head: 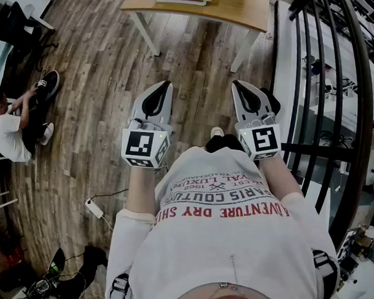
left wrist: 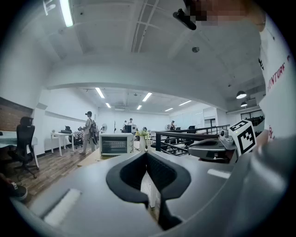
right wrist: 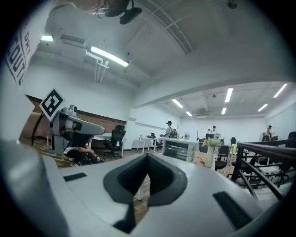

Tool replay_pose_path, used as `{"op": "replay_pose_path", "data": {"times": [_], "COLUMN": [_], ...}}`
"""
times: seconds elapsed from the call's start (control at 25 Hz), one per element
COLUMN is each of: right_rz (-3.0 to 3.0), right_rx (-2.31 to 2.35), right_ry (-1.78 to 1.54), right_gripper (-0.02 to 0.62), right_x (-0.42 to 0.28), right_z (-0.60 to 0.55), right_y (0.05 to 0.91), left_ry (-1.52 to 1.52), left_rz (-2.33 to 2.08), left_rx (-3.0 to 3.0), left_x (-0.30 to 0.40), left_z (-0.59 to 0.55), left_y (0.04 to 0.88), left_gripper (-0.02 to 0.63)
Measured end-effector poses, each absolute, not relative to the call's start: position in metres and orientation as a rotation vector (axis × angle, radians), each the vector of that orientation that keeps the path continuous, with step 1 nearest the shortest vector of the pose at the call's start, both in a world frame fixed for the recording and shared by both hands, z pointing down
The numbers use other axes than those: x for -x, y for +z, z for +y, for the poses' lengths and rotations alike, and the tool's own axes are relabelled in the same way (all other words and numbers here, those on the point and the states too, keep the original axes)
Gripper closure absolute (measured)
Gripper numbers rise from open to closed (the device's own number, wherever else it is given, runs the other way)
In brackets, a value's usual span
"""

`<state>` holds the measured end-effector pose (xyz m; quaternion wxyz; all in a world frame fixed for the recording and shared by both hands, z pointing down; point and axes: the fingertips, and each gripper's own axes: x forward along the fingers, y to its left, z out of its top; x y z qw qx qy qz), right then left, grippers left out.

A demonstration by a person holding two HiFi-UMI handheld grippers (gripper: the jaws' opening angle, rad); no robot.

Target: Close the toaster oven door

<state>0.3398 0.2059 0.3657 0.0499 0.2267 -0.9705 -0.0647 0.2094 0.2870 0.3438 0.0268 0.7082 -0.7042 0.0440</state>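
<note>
The toaster oven [left wrist: 115, 143] stands far off on a wooden table [head: 206, 9], small in both gripper views, and appears again as the toaster oven [right wrist: 179, 149]. At this size I cannot tell how its door stands. Both grippers are held close in front of my chest, well short of the table. My left gripper [head: 157, 92] is shut with nothing between its jaws; its closed tip [left wrist: 147, 155] points towards the oven. My right gripper [head: 243, 89] is level with it to the right, also shut and empty [right wrist: 148, 157].
A black railing [head: 322, 92] runs along the right. A person [head: 10, 130] sits on the wooden floor at the left. A white power adapter with cable [head: 94, 208] lies near my feet. A vase of flowers [right wrist: 210, 155] stands beside the oven.
</note>
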Motion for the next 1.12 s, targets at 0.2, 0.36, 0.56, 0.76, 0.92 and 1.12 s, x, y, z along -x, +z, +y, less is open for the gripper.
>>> {"op": "replay_pose_path", "data": {"times": [0.2, 0.36, 0.56, 0.76, 0.92, 1.12], "right_rz": [-2.958, -2.958, -2.982, -2.973, -2.962, -2.948], "right_rx": [-0.688, -0.687, -0.675, -0.684, -0.652, -0.614], "right_ry": [-0.197, -0.201, -0.162, -0.137, -0.128, -0.11], "right_gripper": [0.607, 0.607, 0.607, 0.607, 0.607, 0.607], "right_x": [-0.334, -0.332, -0.327, -0.321, -0.311, -0.291], "right_z": [0.208, 0.208, 0.21, 0.208, 0.206, 0.191], "right_y": [0.364, 0.363, 0.359, 0.367, 0.375, 0.384], "left_ry": [0.135, 0.125, 0.086, 0.085, 0.068, 0.032], "left_rz": [-2.174, -2.171, -2.162, -2.135, -2.152, -2.171], "left_rx": [-2.185, -2.19, -2.198, -2.199, -2.14, -2.071], "left_x": [-0.204, -0.202, -0.199, -0.195, -0.181, -0.156], "left_z": [0.288, 0.287, 0.291, 0.292, 0.293, 0.284], "left_y": [0.343, 0.343, 0.341, 0.354, 0.364, 0.373], "left_gripper": [0.594, 0.594, 0.592, 0.418, 0.414, 0.415]}}
